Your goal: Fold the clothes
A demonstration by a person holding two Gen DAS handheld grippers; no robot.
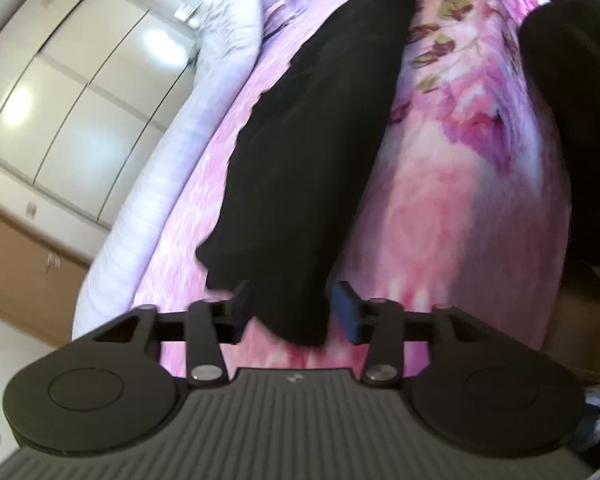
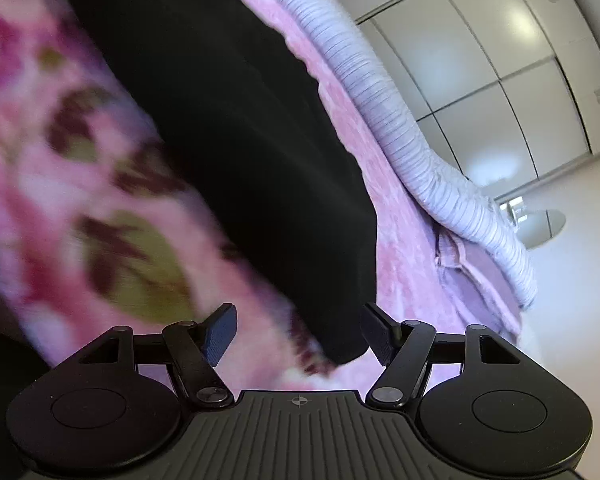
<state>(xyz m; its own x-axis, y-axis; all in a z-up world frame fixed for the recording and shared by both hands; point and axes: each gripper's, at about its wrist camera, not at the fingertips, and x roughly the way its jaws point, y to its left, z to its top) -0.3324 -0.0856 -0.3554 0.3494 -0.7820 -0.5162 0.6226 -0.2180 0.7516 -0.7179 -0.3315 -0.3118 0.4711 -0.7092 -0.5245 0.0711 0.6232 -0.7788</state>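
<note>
A long black garment (image 1: 312,152) lies stretched on a pink floral blanket (image 1: 452,208). In the left wrist view it runs from the top down to my left gripper (image 1: 294,314). That gripper is open, and the garment's near end lies between its blue pads, the left pad partly hidden behind the cloth. In the right wrist view the other end of the black garment (image 2: 240,128) reaches down to my right gripper (image 2: 300,334). The right gripper is open too, with the cloth's tip close to the right-hand pad (image 2: 378,336). Both views are blurred.
A pale striped quilt (image 2: 412,128) borders the blanket (image 2: 100,184) along the bed's edge. White wardrobe doors (image 2: 492,64) stand beyond it, seen also in the left wrist view as wardrobe doors (image 1: 68,104). A dark clothed mass (image 1: 572,120) fills the right edge.
</note>
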